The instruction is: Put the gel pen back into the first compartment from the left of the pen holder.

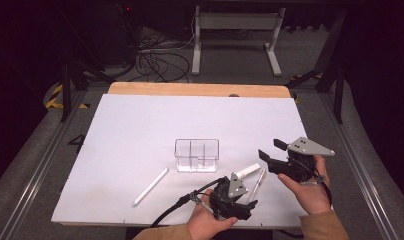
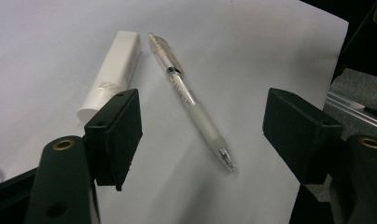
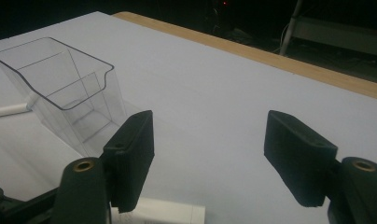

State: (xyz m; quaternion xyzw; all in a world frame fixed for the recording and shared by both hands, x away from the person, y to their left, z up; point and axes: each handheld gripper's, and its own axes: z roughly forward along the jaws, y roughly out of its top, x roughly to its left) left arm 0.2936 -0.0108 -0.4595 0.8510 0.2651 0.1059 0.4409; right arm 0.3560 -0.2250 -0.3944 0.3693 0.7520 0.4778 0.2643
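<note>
A clear gel pen (image 1: 259, 182) (image 2: 196, 107) lies on the white table top near the front right, beside a short white tube (image 1: 248, 171) (image 2: 113, 70). My left gripper (image 1: 249, 208) (image 2: 203, 126) hovers low over the pen, jaws open on either side of it, pads not touching it. My right gripper (image 1: 271, 150) (image 3: 207, 149) is held to the right of a clear compartment box (image 1: 196, 155) (image 3: 60, 88), open with nothing between its jaws. In the right gripper view the white tube (image 3: 168, 212) shows just below the jaws.
A long white marker (image 1: 150, 186) (image 3: 9, 110) lies left of the clear box. The white sheet (image 1: 140, 130) covers the table, with a wooden edge (image 1: 190, 89) at the back. Beyond it are cables and a white table frame (image 1: 235, 35) on the floor.
</note>
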